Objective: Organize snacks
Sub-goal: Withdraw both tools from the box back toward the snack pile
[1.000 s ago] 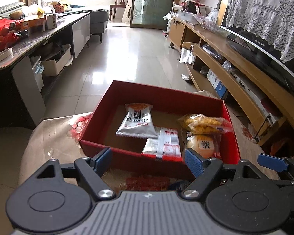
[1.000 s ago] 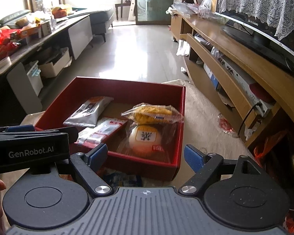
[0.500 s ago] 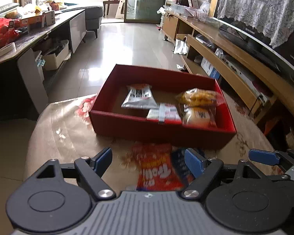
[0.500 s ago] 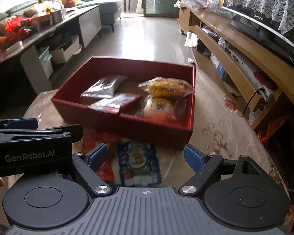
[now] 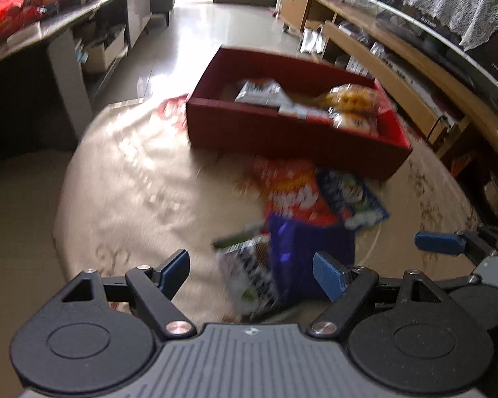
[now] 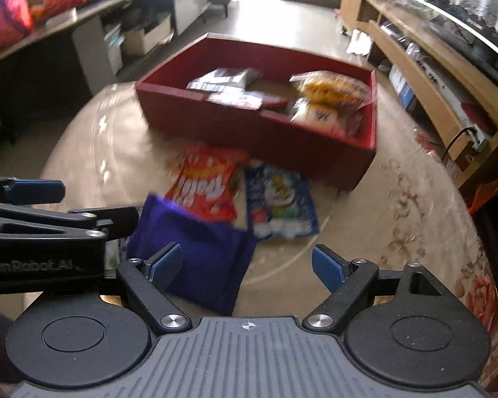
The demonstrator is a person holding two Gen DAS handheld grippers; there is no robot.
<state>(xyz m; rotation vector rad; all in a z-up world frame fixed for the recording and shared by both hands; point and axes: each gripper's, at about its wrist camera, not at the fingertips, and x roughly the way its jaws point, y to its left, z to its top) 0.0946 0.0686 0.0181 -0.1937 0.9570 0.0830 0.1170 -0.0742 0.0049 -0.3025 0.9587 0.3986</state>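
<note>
Red box (image 6: 255, 132) holding four snack packets (image 6: 328, 91), three more outside, both grippers' jaws wide, empty.

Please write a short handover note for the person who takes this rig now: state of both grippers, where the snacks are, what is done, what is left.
Left gripper: open, holding nothing, above the loose packets.
Right gripper: open, holding nothing, above the dark blue packet.
Red box at the far side of the table: about four snack packs already inside.
Loose in front of the box: orange-red bag, blue and white bag, dark blue packet, and a black and white packet seen only from the left wrist view.
Left: these packets are not yet in the box.
</note>
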